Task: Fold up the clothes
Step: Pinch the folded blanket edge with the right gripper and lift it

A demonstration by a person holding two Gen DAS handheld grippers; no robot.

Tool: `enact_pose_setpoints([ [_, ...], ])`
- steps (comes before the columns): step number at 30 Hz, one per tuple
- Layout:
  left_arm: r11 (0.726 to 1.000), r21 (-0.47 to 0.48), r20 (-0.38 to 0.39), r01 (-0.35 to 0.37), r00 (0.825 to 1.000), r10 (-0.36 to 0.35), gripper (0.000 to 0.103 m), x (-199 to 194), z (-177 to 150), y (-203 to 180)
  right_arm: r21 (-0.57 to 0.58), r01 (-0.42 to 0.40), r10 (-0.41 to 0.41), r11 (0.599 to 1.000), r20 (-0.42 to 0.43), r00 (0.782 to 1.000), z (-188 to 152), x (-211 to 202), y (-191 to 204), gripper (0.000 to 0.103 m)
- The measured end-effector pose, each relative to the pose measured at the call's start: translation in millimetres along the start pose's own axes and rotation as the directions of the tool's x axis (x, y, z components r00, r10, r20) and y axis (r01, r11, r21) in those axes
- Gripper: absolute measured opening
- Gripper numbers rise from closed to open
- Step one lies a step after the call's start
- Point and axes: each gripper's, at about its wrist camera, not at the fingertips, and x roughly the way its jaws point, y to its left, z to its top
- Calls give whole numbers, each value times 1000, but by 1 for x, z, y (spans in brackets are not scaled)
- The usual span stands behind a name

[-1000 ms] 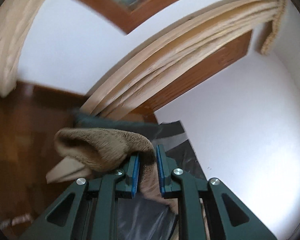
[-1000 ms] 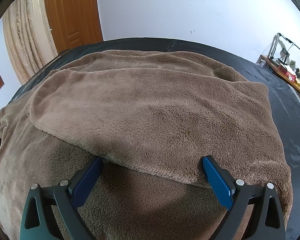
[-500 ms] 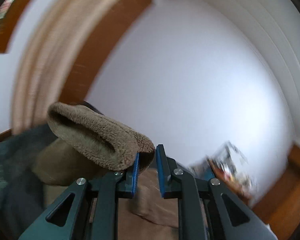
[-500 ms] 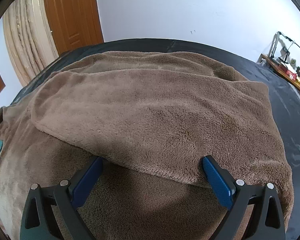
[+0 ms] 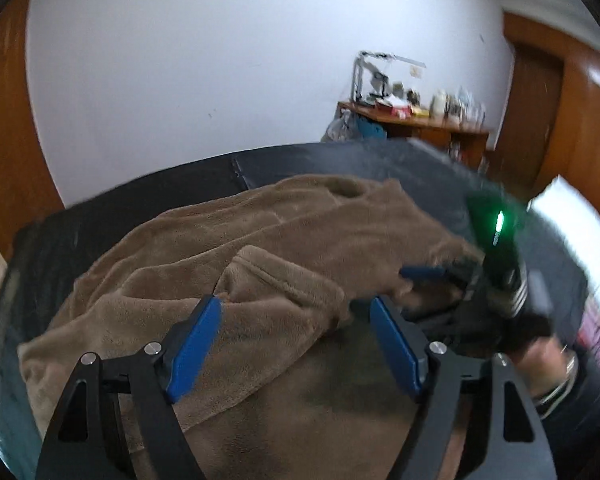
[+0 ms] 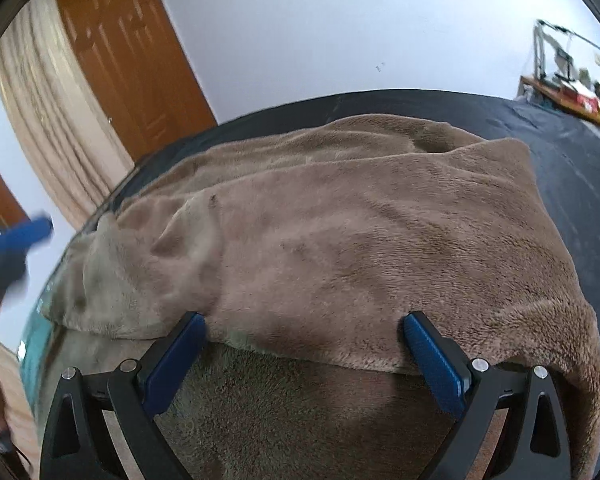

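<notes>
The brown fleece garment (image 6: pixel 380 240) lies part-folded across the dark bed (image 6: pixel 572 168), its cuffed sleeve (image 5: pixel 276 292) laid inward over it, so the left gripper (image 5: pixel 296 340) is opening empty above it, while the right gripper (image 6: pixel 304 344) hovers spread at the garment's near fold, likely ready to grasp.

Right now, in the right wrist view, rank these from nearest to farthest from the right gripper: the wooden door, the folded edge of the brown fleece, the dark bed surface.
1. Folded edge of the brown fleece: lying between the fingers of the right gripper, which is open.
2. Dark bed surface: beyond the fleece, spreading to the right.
3. Wooden door: upper left, past the bed.
</notes>
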Motion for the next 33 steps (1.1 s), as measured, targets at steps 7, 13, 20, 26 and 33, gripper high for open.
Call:
enact_pose_setpoints([
  [7,991,-135,35,-8,999,13,81,-18,-28,22,68,-66,59,995,103,993,-1,-18,-9,101],
  [13,932,-348,62,-105,989,134,81,-41,-66,90,43,-162,153,986,170,974,-1,-26,-2,101],
  [20,869,-442,-43,-224,973,229,81,-47,-117,139,14,-179,175,984,136,975,5,-23,13,96],
  [26,858,-459,-48,-232,971,236,81,-44,-139,156,-107,-144,145,984,-5,989,34,-9,54,81],
  [33,840,-494,-63,-224,973,223,82,-41,-153,173,-156,-77,55,985,-141,989,61,57,65,58],
])
